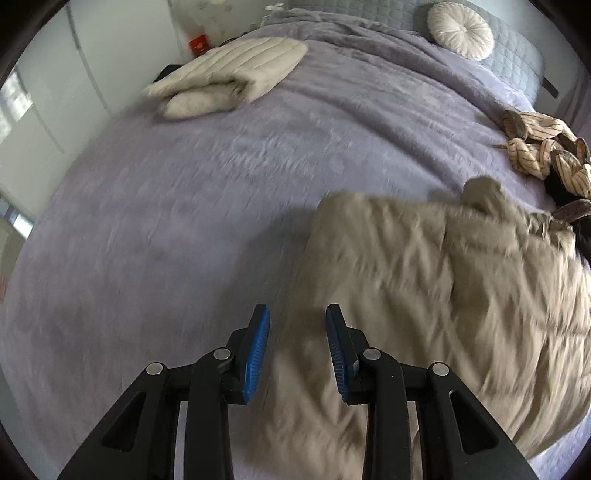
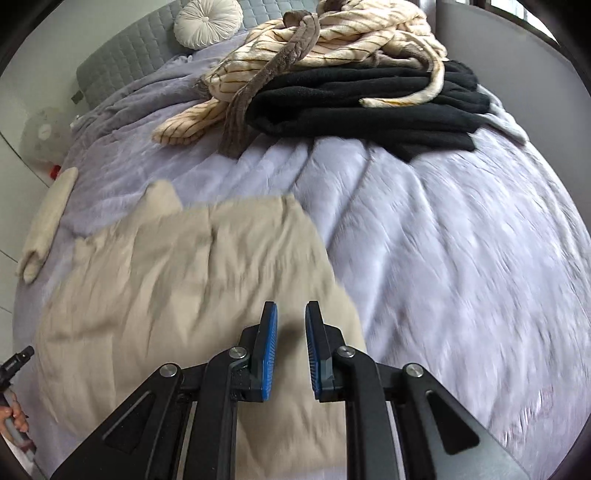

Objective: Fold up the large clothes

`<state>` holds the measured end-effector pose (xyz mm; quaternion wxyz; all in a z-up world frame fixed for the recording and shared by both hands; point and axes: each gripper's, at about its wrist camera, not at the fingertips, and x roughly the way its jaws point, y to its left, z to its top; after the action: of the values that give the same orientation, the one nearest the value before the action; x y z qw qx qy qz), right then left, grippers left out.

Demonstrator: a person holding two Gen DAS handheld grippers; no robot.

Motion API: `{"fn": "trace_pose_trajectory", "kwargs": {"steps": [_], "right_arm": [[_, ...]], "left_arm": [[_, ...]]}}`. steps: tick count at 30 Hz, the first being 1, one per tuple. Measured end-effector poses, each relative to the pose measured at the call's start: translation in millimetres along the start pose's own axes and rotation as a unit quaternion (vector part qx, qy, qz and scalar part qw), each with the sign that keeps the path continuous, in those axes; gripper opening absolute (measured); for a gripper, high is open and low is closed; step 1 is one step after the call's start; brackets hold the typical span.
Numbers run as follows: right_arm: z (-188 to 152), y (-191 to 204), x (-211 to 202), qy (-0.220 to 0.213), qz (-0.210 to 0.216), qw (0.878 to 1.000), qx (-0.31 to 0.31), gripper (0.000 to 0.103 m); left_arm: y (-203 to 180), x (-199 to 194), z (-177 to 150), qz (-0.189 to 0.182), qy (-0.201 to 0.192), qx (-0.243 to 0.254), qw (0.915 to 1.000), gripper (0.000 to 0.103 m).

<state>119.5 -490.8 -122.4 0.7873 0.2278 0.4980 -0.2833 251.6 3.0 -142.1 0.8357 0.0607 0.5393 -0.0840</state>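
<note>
Hovering over beige quilted coat [image 1: 424,280] lying partly folded on purple bed [image 1: 184,221]; left gripper [image 1: 297,314], right gripper [image 2: 291,310] both released, grasping nothing. Awaiting folding: striped garment [image 2: 332,33], black garment [image 2: 369,99].

A bed [image 1: 221,192] with a fluffy lilac cover fills both views, and a grey quilted headboard [image 2: 125,62] stands at its far end. A round white cushion [image 1: 461,30] leans against the headboard. Beside the bed, near the wall, stands a small red box [image 1: 198,45].
</note>
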Motion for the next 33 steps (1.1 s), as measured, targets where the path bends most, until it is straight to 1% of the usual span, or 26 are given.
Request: {"fn": "trace_pose_trajectory", "kwargs": {"steps": [1, 3, 6, 8, 10, 13, 16, 17, 18, 19, 20, 21, 22, 23, 25, 26, 27, 28, 29, 30, 32, 33], "right_arm": [[-13, -3, -9, -0.001, -0.003, 1.0, 0.004, 0.017], [-31, -5, -19, 0.0, 0.004, 1.0, 0.014, 0.017], [-50, -9, -24, 0.02, 0.019, 0.999, 0.032, 0.017], [-59, -12, -19, 0.042, 0.034, 0.997, 0.05, 0.017], [-66, -13, -14, 0.061, 0.049, 0.995, 0.069, 0.018], [-76, -12, -9, 0.077, 0.055, 0.992, 0.08, 0.018], [-89, -12, -5, 0.099, 0.068, 0.988, 0.101, 0.018], [-93, -12, -6, 0.103, 0.072, 0.986, 0.109, 0.018], [-97, -12, -6, 0.106, 0.078, 0.985, 0.115, 0.021], [-101, -12, -6, 0.112, 0.089, 0.982, 0.124, 0.024], [-105, -12, -7, 0.116, 0.101, 0.979, 0.134, 0.036], [-109, -13, -7, 0.119, 0.112, 0.976, 0.143, 0.051], [-111, -13, -8, 0.121, 0.121, 0.974, 0.15, 0.057], [-115, -13, -8, 0.123, 0.132, 0.97, 0.16, 0.064], [-118, -12, -9, 0.126, 0.148, 0.965, 0.176, 0.064], [-119, -12, -9, 0.129, 0.155, 0.962, 0.183, 0.066], [-121, -13, -8, 0.131, 0.164, 0.959, 0.193, 0.074], [-123, -14, -5, 0.132, 0.178, 0.953, 0.205, 0.079], [-124, -16, -3, 0.132, 0.193, 0.947, 0.219, 0.085], [-127, -17, -1, 0.131, 0.201, 0.944, 0.228, 0.086], [-131, -21, 9, 0.131, 0.225, 0.932, 0.251, 0.088], [-133, -21, 11, 0.132, 0.228, 0.93, 0.257, 0.088]], "left_arm": [[5, -1, -8, 0.005, 0.002, -0.005, 1.0, 0.034], [15, -4, -24, 0.005, 0.011, -0.022, 0.9997, 0.034], [32, -1, -47, -0.018, 0.044, -0.057, 0.9972, 0.034], [37, -1, -57, -0.023, 0.056, -0.065, 0.9961, 0.034], [38, -3, -67, -0.028, 0.06, -0.061, 0.996, 0.034], [33, -6, -78, -0.035, 0.073, -0.045, 0.9957, 0.034], [33, -10, -89, -0.046, 0.082, -0.048, 0.9945, 0.034], [34, -12, -92, -0.058, 0.087, -0.053, 0.9931, 0.034], [36, -13, -95, -0.066, 0.092, -0.057, 0.992, 0.034], [37, -14, -98, -0.073, 0.098, -0.059, 0.9907, 0.038], [38, -16, -98, -0.076, 0.103, -0.058, 0.9901, 0.068], [38, -19, -100, -0.074, 0.102, -0.059, 0.9903, 0.086], [39, -24, -103, -0.071, 0.092, -0.061, 0.9914, 0.101], [39, -29, -105, -0.072, 0.083, -0.06, 0.9921, 0.101], [40, -32, -107, -0.084, 0.087, -0.058, 0.9909, 0.101], [41, -32, -108, -0.093, 0.093, -0.063, 0.9893, 0.101], [42, -31, -109, -0.103, 0.098, -0.071, 0.9873, 0.101], [43, -30, -109, -0.113, 0.103, -0.079, 0.9851, 0.101], [45, -25, -110, -0.129, 0.109, -0.095, 0.9812, 0.101], [48, -21, -112, -0.142, 0.113, -0.112, 0.9769, 0.101], [54, -8, -114, -0.171, 0.13, -0.147, 0.9655, 0.101], [56, -2, -117, -0.181, 0.139, -0.159, 0.9606, 0.101]]}}
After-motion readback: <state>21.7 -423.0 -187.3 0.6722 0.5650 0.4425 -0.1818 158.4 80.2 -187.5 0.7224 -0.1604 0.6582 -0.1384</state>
